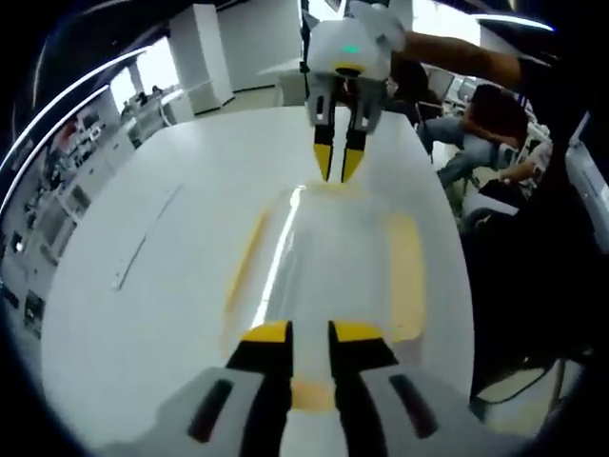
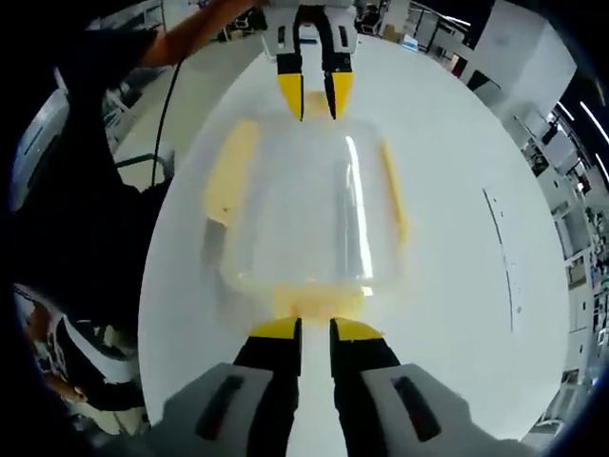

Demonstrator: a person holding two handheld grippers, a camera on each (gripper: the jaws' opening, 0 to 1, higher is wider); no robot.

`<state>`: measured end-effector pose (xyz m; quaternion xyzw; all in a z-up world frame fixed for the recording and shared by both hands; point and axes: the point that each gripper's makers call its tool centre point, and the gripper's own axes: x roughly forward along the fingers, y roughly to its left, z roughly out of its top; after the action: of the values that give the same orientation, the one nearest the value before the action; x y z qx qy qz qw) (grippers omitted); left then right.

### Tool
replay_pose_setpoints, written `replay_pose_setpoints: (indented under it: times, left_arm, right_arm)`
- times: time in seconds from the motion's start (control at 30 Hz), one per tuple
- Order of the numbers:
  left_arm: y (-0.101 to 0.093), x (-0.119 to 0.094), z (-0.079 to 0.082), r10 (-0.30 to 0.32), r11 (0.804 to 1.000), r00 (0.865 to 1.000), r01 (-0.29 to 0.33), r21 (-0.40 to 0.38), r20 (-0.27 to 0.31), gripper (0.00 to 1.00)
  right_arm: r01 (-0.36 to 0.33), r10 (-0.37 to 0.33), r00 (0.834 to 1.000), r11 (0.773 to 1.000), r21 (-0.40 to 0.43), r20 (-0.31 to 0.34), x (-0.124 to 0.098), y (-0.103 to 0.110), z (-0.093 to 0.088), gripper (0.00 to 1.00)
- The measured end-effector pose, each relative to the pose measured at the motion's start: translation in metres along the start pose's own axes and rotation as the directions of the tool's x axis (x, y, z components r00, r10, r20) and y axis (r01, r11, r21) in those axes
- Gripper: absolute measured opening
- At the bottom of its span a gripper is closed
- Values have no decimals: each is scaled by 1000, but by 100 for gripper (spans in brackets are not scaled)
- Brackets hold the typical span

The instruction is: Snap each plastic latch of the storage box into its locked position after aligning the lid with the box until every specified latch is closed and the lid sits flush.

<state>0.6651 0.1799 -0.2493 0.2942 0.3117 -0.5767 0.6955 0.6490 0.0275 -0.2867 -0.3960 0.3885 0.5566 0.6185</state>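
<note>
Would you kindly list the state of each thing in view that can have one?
Storage box: on the white table, lid on.
Long-side latches: yellow, flat along the sides; locked or not, cannot tell.
Left gripper: jaws slightly apart at the box's end latch.
Right gripper: jaws slightly apart at the opposite end latch.

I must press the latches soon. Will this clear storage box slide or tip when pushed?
The storage box looks empty, so probably light; on the smooth white table it may slide. It is low and wide, so tipping seems unlikely.
</note>
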Motion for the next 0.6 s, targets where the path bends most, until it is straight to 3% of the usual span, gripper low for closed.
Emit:
replay_pose_setpoints:
  times: [0.2,0.27,0.43,0.6]
  left_arm:
    - [-2,8,-6,-19,1000,1000,19,-14,-10,3]
    - [0,8,-6,-11,1000,1000,10,-24,-1,0]
    - [-2,7,-5,2,1000,1000,-2,-31,6,0]
    - [-3,9,-4,32,999,998,-32,4,-54,0]
  right_arm:
    - [-6,4,999,998,55,39,4,-4,4,0]
    - [-21,16,999,994,111,46,8,-4,3,0]
    - [-20,4,995,986,166,101,6,-3,4,0]
    - [-32,-12,984,971,236,180,5,0,5,0]
